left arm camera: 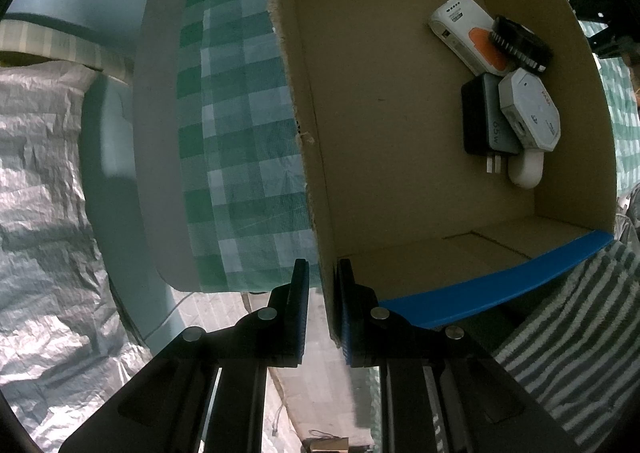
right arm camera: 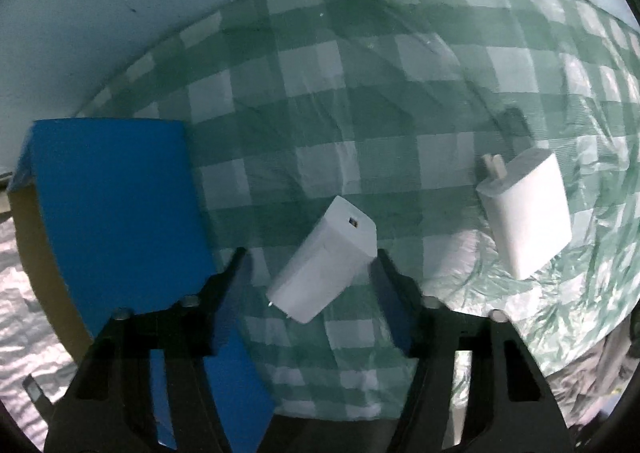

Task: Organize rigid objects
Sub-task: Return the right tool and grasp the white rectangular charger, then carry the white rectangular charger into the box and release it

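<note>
Lying between the jaws of the right gripper [right arm camera: 308, 285], the white charger [right arm camera: 324, 261] points its long axis slantwise across the gap; the jaws stand apart and not yet pressing, though one side looks very near. The left gripper [left arm camera: 322, 285] is clenched on the cardboard box wall [left arm camera: 316, 173].

Two white chargers [right arm camera: 324, 259] [right arm camera: 526, 213] on cloth; one box [left arm camera: 400, 133].
</note>
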`<state>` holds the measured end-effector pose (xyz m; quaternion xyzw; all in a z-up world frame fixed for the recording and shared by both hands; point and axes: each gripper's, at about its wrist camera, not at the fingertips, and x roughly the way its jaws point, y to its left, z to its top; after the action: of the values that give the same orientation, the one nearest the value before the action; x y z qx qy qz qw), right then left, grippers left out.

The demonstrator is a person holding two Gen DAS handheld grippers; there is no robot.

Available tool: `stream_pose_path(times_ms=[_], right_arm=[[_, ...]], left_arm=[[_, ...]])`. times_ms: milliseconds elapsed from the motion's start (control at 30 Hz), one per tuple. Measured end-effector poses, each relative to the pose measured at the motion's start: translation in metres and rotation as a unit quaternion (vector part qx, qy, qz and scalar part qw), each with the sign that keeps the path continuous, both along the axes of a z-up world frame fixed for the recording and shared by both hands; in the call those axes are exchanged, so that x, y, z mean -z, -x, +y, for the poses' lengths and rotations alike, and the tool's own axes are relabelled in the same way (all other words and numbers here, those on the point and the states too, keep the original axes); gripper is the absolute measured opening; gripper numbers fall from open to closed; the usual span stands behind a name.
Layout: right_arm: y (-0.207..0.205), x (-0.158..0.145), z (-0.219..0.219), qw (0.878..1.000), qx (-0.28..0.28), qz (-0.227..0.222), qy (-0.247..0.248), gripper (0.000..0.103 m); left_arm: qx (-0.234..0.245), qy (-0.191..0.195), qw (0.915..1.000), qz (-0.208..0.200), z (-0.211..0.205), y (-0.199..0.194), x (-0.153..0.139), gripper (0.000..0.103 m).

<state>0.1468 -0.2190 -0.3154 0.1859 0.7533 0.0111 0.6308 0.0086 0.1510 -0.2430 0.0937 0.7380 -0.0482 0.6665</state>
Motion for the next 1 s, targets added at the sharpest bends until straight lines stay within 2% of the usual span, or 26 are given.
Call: stream_pose_path(times_ms=[133,233,433,667,1000], right_arm=[[0.002,0.008,0.008,0.999,-0.029,0.001,0.013,0.035],[0.007,0.009,0.025,0.996,-0.079,-0.009,0.033,0.026],[0.017,0.008,0.041,0.987,-0.153,-0.02,0.049,0.026],[0.032,-0.004,0.053,0.978,-0.199,-0.033,0.056,0.026],[0.043,-0.063,0.057,0.968,-0.239,-0.077,0.029,0.026]], left_arm=[[0.0,0.002,1.0,0.001,0.002,-0.001,0.0,0.015],[0.0,0.002,1.0,0.001,0.002,-0.001,0.0,0.015],[0.0,0.004,1.0,0.001,0.002,-0.001,0.001,0.015],[0.001,0.003,1.0,0.001,0.002,-0.001,0.001,0.015],[0.003,0.002,1.0,0.002,0.002,-0.002,0.001,0.015]])
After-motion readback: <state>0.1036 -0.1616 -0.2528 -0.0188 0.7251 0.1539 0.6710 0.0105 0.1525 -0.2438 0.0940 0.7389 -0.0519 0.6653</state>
